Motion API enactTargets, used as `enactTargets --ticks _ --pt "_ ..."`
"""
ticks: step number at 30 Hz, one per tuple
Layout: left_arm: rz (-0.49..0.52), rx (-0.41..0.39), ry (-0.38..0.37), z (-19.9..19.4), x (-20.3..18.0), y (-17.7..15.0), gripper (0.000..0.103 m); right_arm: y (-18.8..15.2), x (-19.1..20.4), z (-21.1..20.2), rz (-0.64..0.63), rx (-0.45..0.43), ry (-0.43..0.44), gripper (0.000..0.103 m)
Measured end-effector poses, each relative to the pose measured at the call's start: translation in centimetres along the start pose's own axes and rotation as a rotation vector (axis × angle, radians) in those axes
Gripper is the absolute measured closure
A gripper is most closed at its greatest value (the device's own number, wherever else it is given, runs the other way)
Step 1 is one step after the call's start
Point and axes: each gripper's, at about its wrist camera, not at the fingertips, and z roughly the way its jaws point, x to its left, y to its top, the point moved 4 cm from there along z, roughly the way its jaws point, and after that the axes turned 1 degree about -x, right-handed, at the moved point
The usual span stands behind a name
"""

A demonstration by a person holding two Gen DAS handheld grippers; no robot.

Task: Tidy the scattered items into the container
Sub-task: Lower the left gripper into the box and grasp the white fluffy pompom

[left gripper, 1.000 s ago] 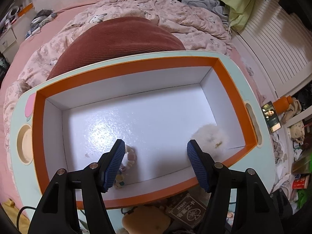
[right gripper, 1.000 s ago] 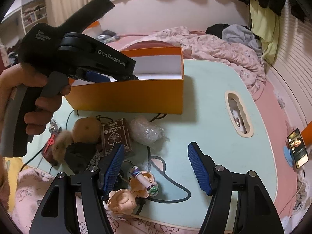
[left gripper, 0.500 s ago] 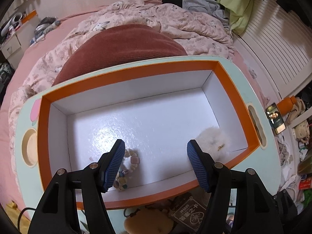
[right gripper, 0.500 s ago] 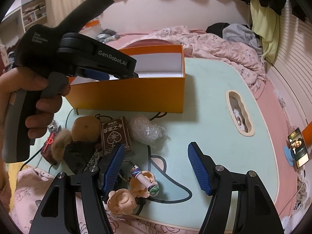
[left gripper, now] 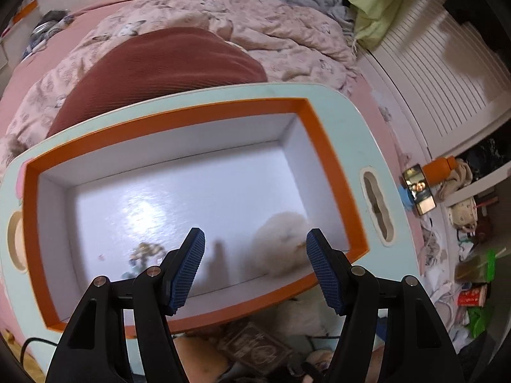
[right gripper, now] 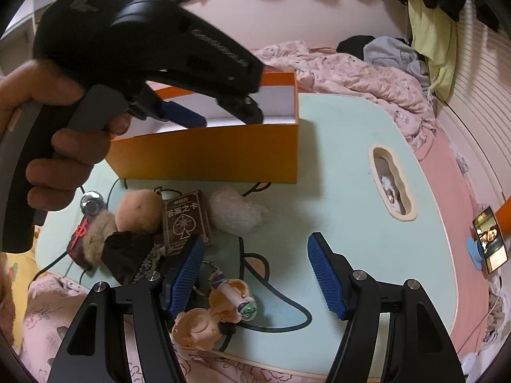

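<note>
Left gripper (left gripper: pixel 254 263) swung rightward, orange box (left gripper: pixel 332 172), white glossy inside, fluffy pompom (left gripper: pixel 281 239)

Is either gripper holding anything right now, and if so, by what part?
Nothing is held. The left gripper is open above the orange box; the right gripper is open over the table.

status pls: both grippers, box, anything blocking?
Left gripper open, empty, over orange box. Right gripper open, empty, above doll. Box holds white pom-pom, bead bracelet. Card deck, bubble wrap outside; nothing blocking.
</note>
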Motion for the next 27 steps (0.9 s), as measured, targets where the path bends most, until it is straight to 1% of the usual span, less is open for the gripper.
enactTargets --ticks 3,7,11,12,14,15,17,20,23,24,27 --pt "0.004 0.053 -0.026 1.3 -0.9 0.1 0.037 0.0 -0.3 -0.1 0.011 -0.002 0.0 0.035" --pt "0.001 0.093 -0.02 3.0 -1.2 0.0 0.037 -0.1 -0.6 -0.3 0.021 -0.005 0.001 0.035" --pt "0.039 0.093 0.038 3.8 -1.1 -0.1 0.048 -0.1 -0.8 -0.4 0.032 -0.009 0.003 0.035" --pt "0.043 0.095 0.045 3.8 -1.0 -0.1 0.049 -0.1 -0.8 -0.4 0.034 -0.009 0.003 0.035" --pt "0.034 0.099 0.023 3.6 -0.9 -0.2 0.061 -0.1 -0.7 -0.5 0.039 -0.011 0.003 0.035" --pt "0.026 0.107 0.0 3.5 -0.8 -0.2 0.072 -0.1 -0.8 -0.5 0.041 -0.013 0.003 0.035" --pt "0.02 0.111 -0.016 3.4 -0.7 -0.3 0.075 -0.1 -0.9 -0.4 0.046 -0.012 0.003 0.035" --pt "0.026 0.1 -0.016 3.1 -0.5 -0.4 0.078 -0.1 -1.0 -0.5 0.05 -0.011 0.006 0.035" --pt "0.046 0.083 0.005 2.6 -0.3 -0.6 0.084 0.0 -1.3 -0.5 0.051 -0.015 0.004 0.035" --pt "0.059 0.08 0.017 2.4 -0.3 -0.7 0.088 0.1 -1.5 -0.4 0.051 -0.016 0.004 0.035" --pt "0.084 0.071 0.043 1.7 0.4 -0.7 0.094 0.1 -1.5 -0.5 0.053 -0.019 0.003 0.035"
